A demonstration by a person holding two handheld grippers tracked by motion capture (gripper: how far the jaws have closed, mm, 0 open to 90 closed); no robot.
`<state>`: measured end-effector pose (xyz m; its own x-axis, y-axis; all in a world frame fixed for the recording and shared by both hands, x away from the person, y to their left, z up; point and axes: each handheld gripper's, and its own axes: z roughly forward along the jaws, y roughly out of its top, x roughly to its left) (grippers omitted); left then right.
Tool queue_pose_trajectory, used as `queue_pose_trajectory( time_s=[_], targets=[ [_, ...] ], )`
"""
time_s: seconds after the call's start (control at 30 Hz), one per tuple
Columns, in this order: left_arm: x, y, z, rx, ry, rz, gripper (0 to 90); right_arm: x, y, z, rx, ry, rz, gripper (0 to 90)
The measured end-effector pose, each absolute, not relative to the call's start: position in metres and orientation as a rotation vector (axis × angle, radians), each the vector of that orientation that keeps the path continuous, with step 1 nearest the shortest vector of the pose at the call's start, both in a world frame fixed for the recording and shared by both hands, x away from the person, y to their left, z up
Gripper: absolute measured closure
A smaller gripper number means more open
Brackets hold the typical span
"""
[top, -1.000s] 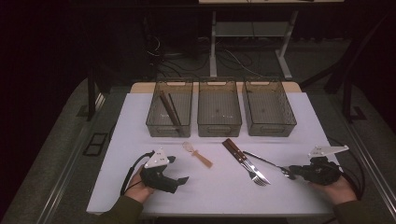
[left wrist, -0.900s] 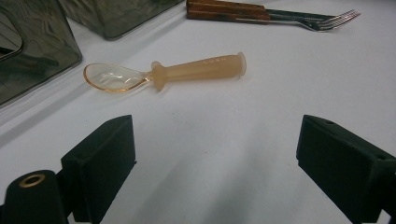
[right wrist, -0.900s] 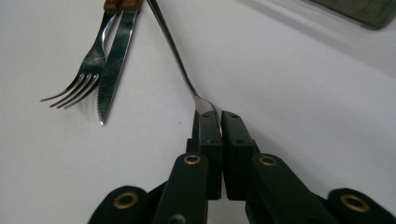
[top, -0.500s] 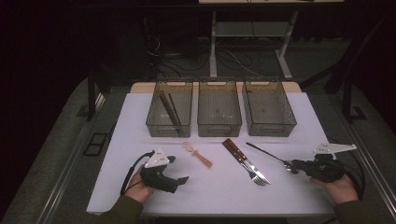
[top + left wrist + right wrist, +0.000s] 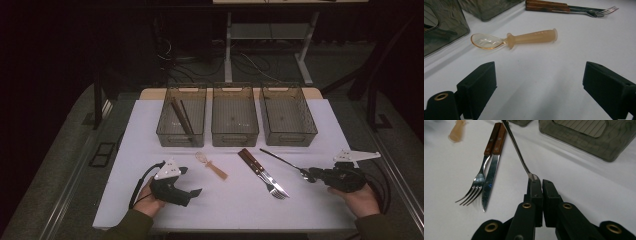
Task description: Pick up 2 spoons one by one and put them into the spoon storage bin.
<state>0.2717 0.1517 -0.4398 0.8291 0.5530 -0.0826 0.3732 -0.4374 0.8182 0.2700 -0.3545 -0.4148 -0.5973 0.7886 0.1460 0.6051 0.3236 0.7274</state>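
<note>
Right gripper [image 5: 539, 182] clamped on bowl end of metal spoon [image 5: 516, 147], fork [image 5: 477, 182] and knife [image 5: 491, 175] beside it, left gripper [image 5: 539, 85] jaws wide, empty, facing orange plastic spoon [image 5: 524, 38]

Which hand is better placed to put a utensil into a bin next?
Likely the right: its tool is already shut on the metal spoon. The left tool stands open, short of the plastic spoon.

Overhead faces forward; both close views share fork [image 5: 602, 11].
</note>
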Motion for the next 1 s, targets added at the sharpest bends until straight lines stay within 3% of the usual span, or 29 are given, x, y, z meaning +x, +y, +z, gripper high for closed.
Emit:
queue_pose_trajectory(
  time_s=[1.0],
  targets=[
    [0.272, 0.150, -0.442, 2.080, 0.690, 0.237, 10.3, 0.300, -0.321, -0.381, 1.264, 2.213, 1.201, 87.9]
  ],
)
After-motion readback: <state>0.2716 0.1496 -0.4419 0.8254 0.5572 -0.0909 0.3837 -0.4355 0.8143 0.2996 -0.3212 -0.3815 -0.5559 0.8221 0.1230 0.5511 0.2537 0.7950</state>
